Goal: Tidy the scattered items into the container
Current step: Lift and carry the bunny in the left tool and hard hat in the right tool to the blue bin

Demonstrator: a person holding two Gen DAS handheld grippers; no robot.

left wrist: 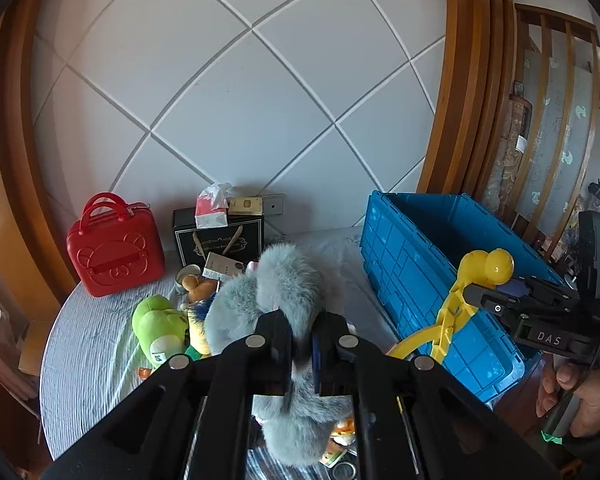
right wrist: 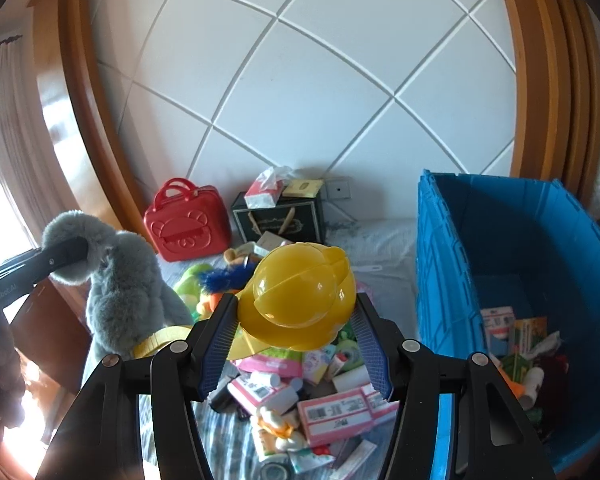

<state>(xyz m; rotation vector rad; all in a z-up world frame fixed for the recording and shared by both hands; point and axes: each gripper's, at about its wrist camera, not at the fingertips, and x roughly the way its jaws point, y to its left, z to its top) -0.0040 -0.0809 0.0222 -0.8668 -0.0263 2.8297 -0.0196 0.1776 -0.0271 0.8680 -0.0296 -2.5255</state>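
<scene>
While aloft: grey plush toy [left wrist: 284,280], yellow scoop [right wrist: 296,296]

L gripper [left wrist: 302,344]: jaws pinched tight on grey plush toy [left wrist: 276,296], pointing fwd & downward. R gripper [right wrist: 296,336]: jaws part-spread, pads clamping yellow plastic toy [right wrist: 300,292] both sides, angled down too. Person's R hand [left wrist: 580,396] wraps handle, fingers curled.

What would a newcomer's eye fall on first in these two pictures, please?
Probably the yellow plastic toy gripped between the right gripper fingers, centre frame. Next, the grey plush dangling from the left gripper at left, and the big blue crate at right.
</scene>
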